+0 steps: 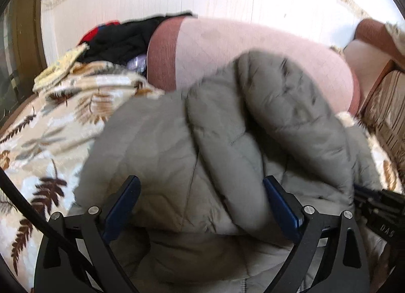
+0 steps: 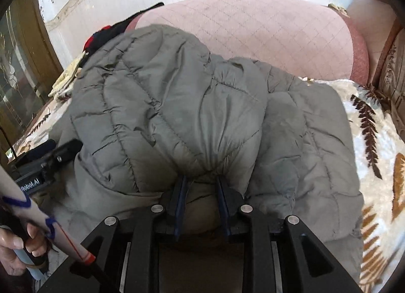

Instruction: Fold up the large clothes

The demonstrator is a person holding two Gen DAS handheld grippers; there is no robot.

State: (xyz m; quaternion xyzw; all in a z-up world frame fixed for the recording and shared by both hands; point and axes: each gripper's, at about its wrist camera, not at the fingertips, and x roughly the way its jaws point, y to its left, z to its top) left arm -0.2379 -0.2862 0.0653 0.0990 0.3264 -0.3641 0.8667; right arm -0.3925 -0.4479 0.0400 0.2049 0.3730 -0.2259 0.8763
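A grey quilted puffer jacket (image 1: 227,128) lies heaped on a leaf-patterned blanket (image 1: 50,141) on a sofa. My left gripper (image 1: 202,189) stands wide open over the jacket's near fold, with the padded bulk lying between its blue pads (image 1: 126,199). In the right wrist view the jacket (image 2: 177,103) fills the middle. My right gripper (image 2: 202,181) has its jaws narrow, with a bunch of the grey fabric gathered in pleats between the tips. The tips themselves are hidden under the cloth. The left gripper (image 2: 50,159) shows at the left edge of that view.
A pink quilted sofa back (image 2: 265,32) rises behind the jacket. Dark and red clothes (image 1: 121,37) are piled at the far left. A striped armrest (image 1: 387,105) bounds the right side. A person's hand (image 2: 15,250) holds a handle at the lower left.
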